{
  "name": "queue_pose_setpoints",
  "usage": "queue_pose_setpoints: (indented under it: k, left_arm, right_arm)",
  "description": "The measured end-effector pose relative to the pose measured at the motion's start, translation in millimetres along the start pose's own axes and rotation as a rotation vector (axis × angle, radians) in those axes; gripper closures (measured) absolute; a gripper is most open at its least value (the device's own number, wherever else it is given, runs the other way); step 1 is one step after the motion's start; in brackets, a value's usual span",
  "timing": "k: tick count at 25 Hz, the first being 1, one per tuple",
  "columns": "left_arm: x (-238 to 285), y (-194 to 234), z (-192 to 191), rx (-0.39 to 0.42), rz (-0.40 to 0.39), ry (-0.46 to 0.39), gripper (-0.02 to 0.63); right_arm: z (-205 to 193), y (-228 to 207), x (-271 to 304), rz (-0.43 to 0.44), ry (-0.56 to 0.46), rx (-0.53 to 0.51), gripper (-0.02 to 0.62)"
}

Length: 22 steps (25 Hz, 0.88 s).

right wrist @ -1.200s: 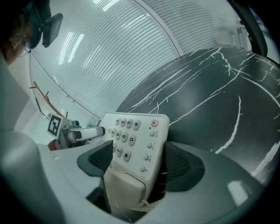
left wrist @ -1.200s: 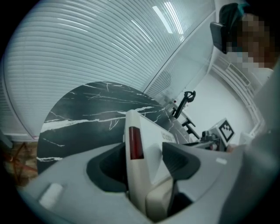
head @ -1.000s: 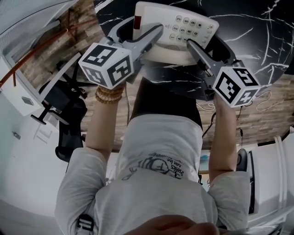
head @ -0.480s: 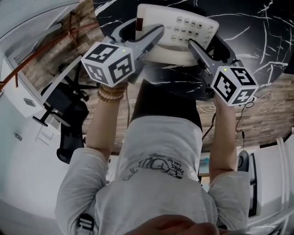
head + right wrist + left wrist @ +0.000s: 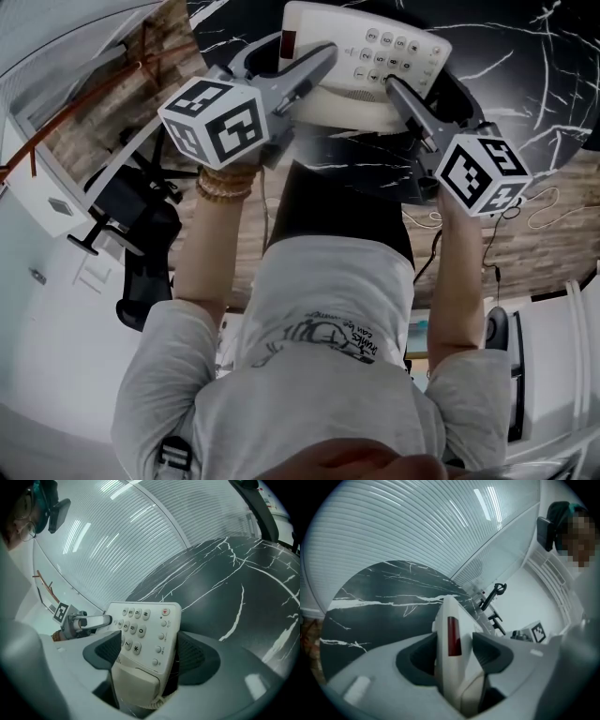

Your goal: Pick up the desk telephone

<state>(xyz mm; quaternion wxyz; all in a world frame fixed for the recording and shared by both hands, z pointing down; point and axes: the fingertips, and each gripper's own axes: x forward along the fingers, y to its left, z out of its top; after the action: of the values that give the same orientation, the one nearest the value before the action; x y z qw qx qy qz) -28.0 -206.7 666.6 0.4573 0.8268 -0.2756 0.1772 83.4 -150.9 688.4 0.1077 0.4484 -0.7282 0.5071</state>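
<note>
Left claw (image 5: 457, 651): jaws closing on the narrow end of the desk telephone (image 5: 375, 61), a pad against either face. A dark red strip (image 5: 453, 636) on that end shows between the pads. Marker cube (image 5: 214, 128) sits on top, and beaded bracelets (image 5: 223, 186) are on the wrist behind it.

Right claw (image 5: 150, 654): jaws wide and opening, the telephone's other end between them, both pads right at its sides. Keypad (image 5: 133, 630) faces up; the cream handset (image 5: 136, 686) lies nearest the camera. Second marker cube (image 5: 483, 173) on top.

Desk telephone: cream-white, push-button, spanning the gap between the two claws at the near edge of the tabletop (image 5: 525, 66). Whether its base touches the surface cannot be told.

Tabletop: round, black, with white marble veining.

Surroundings: wood-plank floor (image 5: 103, 112) beside and under the tabletop. Black office chair (image 5: 141, 216) at the person's left. White ribbed wall (image 5: 417, 522) beyond the tabletop. The person wears a light grey printed shirt (image 5: 319, 328), both forearms stretched forward.
</note>
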Motion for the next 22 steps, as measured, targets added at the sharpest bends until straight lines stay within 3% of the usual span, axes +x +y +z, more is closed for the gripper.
queue_pose_setpoints:
  k: [10,22]
  left_arm:
    - [-8.1,-28.9,15.2,0.008,-0.003,0.004,0.376]
    - [-44.6,-111.0,71.2,0.045,-0.024,-0.055,0.376]
  right_arm:
    - [16.6,11.1,-25.0,0.003,0.011,-0.008,0.230]
    - [77.2,57.5,-100.5,0.014,-0.054,-0.061,0.230]
